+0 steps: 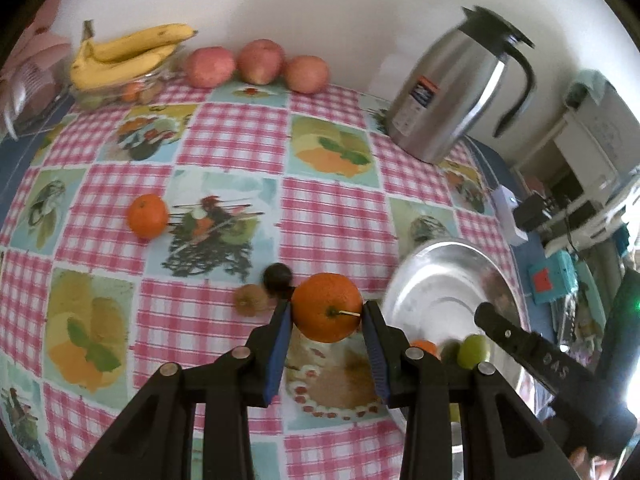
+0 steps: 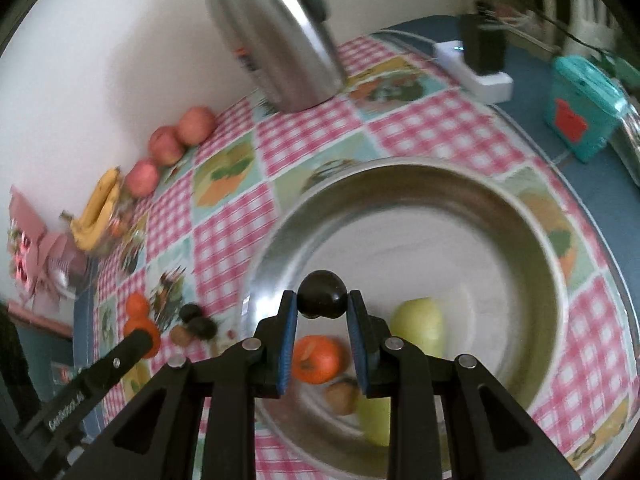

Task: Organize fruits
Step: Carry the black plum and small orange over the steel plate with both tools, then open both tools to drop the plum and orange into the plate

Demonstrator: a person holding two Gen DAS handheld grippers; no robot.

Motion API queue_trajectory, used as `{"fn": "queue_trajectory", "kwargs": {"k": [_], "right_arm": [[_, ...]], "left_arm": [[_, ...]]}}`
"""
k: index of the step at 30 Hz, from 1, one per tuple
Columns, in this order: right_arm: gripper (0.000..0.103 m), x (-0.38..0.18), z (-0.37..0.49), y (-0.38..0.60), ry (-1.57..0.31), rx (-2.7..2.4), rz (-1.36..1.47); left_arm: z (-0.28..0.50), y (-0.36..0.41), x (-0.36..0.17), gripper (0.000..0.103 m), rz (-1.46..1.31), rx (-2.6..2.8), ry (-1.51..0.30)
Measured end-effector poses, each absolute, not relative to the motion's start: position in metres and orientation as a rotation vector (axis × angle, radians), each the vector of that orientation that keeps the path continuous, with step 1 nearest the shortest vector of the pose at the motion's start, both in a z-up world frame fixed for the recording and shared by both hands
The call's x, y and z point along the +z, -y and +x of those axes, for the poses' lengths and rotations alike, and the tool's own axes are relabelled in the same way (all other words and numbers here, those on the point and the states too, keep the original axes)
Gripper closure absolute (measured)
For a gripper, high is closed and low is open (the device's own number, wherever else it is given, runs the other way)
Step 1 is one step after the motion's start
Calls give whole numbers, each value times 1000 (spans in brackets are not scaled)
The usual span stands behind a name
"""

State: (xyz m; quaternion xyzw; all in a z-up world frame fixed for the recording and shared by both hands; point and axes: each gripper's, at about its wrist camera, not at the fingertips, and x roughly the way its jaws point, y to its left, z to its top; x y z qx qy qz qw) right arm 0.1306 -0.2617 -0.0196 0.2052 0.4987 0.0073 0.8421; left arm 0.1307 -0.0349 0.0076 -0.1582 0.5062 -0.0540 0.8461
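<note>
Partway: bowl holds some fruit, left gripper grips an orange, right gripper grips a plum above it, others remain on the table

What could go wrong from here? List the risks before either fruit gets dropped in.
1. The dark fruit sits at the very tips of the right tool over the metal bowl; it could slip out early.
2. The left tool carries an orange toward the same bowl, so the two tools could collide.
3. A dropped orange may bruise the green fruit inside.
</note>
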Motion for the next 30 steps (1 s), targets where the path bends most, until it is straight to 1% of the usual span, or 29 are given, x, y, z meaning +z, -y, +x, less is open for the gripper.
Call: {"fn": "queue_trajectory", "kwargs": {"k": [5,13,24,30], "right_arm": [[77,-20,131,283,-1032,-60,431],[77,-25,137,291,-1018,-81,387],[77,-45,139,303,-1052,-121,424],[77,-46,138,303,-1056,-135,421]], "left_arm": [[130,66,8,65,-288,-172,-1063],[134,107,-6,65,-176,-216,-1037],[138,122,-20,65,-133,-232,-1036],[137,126,-24,63,-120,-236,-1050]]}}
